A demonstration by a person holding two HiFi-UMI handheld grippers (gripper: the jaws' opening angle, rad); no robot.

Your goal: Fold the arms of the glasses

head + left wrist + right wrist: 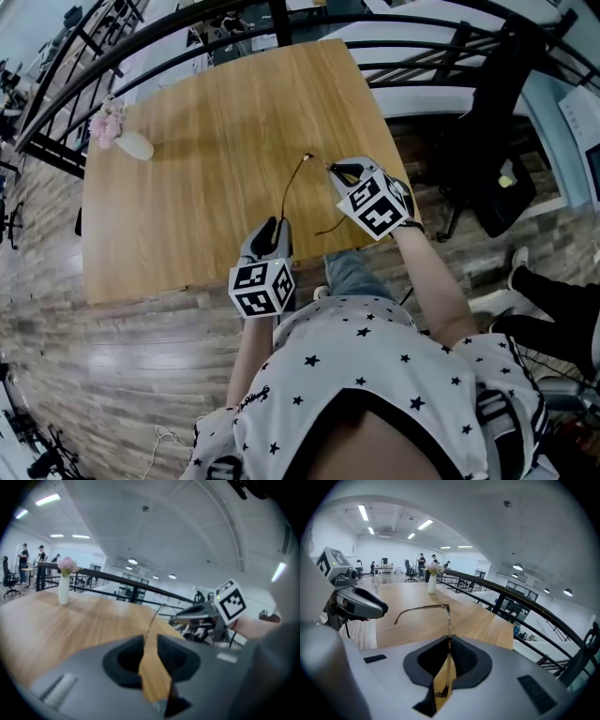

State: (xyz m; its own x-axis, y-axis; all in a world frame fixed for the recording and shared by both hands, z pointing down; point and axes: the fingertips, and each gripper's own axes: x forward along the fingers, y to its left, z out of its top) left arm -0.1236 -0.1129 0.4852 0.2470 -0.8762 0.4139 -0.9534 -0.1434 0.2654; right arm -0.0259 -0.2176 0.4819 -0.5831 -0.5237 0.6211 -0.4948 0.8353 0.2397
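Jaws: right gripper (449, 641) clamps glasses (446, 606) edge-on; left gripper (150, 638) slightly parted, temple arm (152, 620) between. Vase (63, 590) holds pink flowers (68, 565). Distant people (422, 562) appear only in gripper views.

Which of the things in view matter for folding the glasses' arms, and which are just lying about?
For the job:
- glasses, pinched in the right gripper
- left gripper, jaws apart at one arm's tip

Lying about:
- vase of pink flowers on the table
- black chair beside it
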